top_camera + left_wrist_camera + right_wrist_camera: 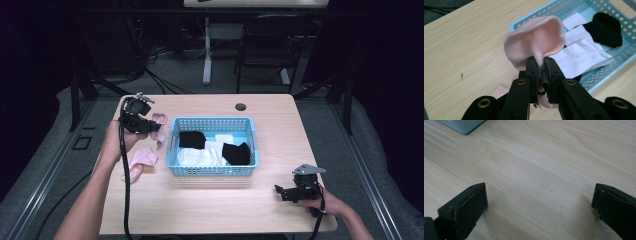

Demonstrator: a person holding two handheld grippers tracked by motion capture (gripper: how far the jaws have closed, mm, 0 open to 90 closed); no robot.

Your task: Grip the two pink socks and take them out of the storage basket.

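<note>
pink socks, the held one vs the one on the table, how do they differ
The held pink sock is pinched in the shut left tool, raised beside the blue basket; the other pink sock lies loose on the table, untouched. The held one bulges open in a loop; the other lies flat and crumpled. Both are the same pale pink.

Between our black fingers [531, 72] we see a pale pink sock [536, 42]; beyond them, a light blue perforated basket [599, 77] holds white and black socks on the light woodgrain surface [469, 50].
</note>
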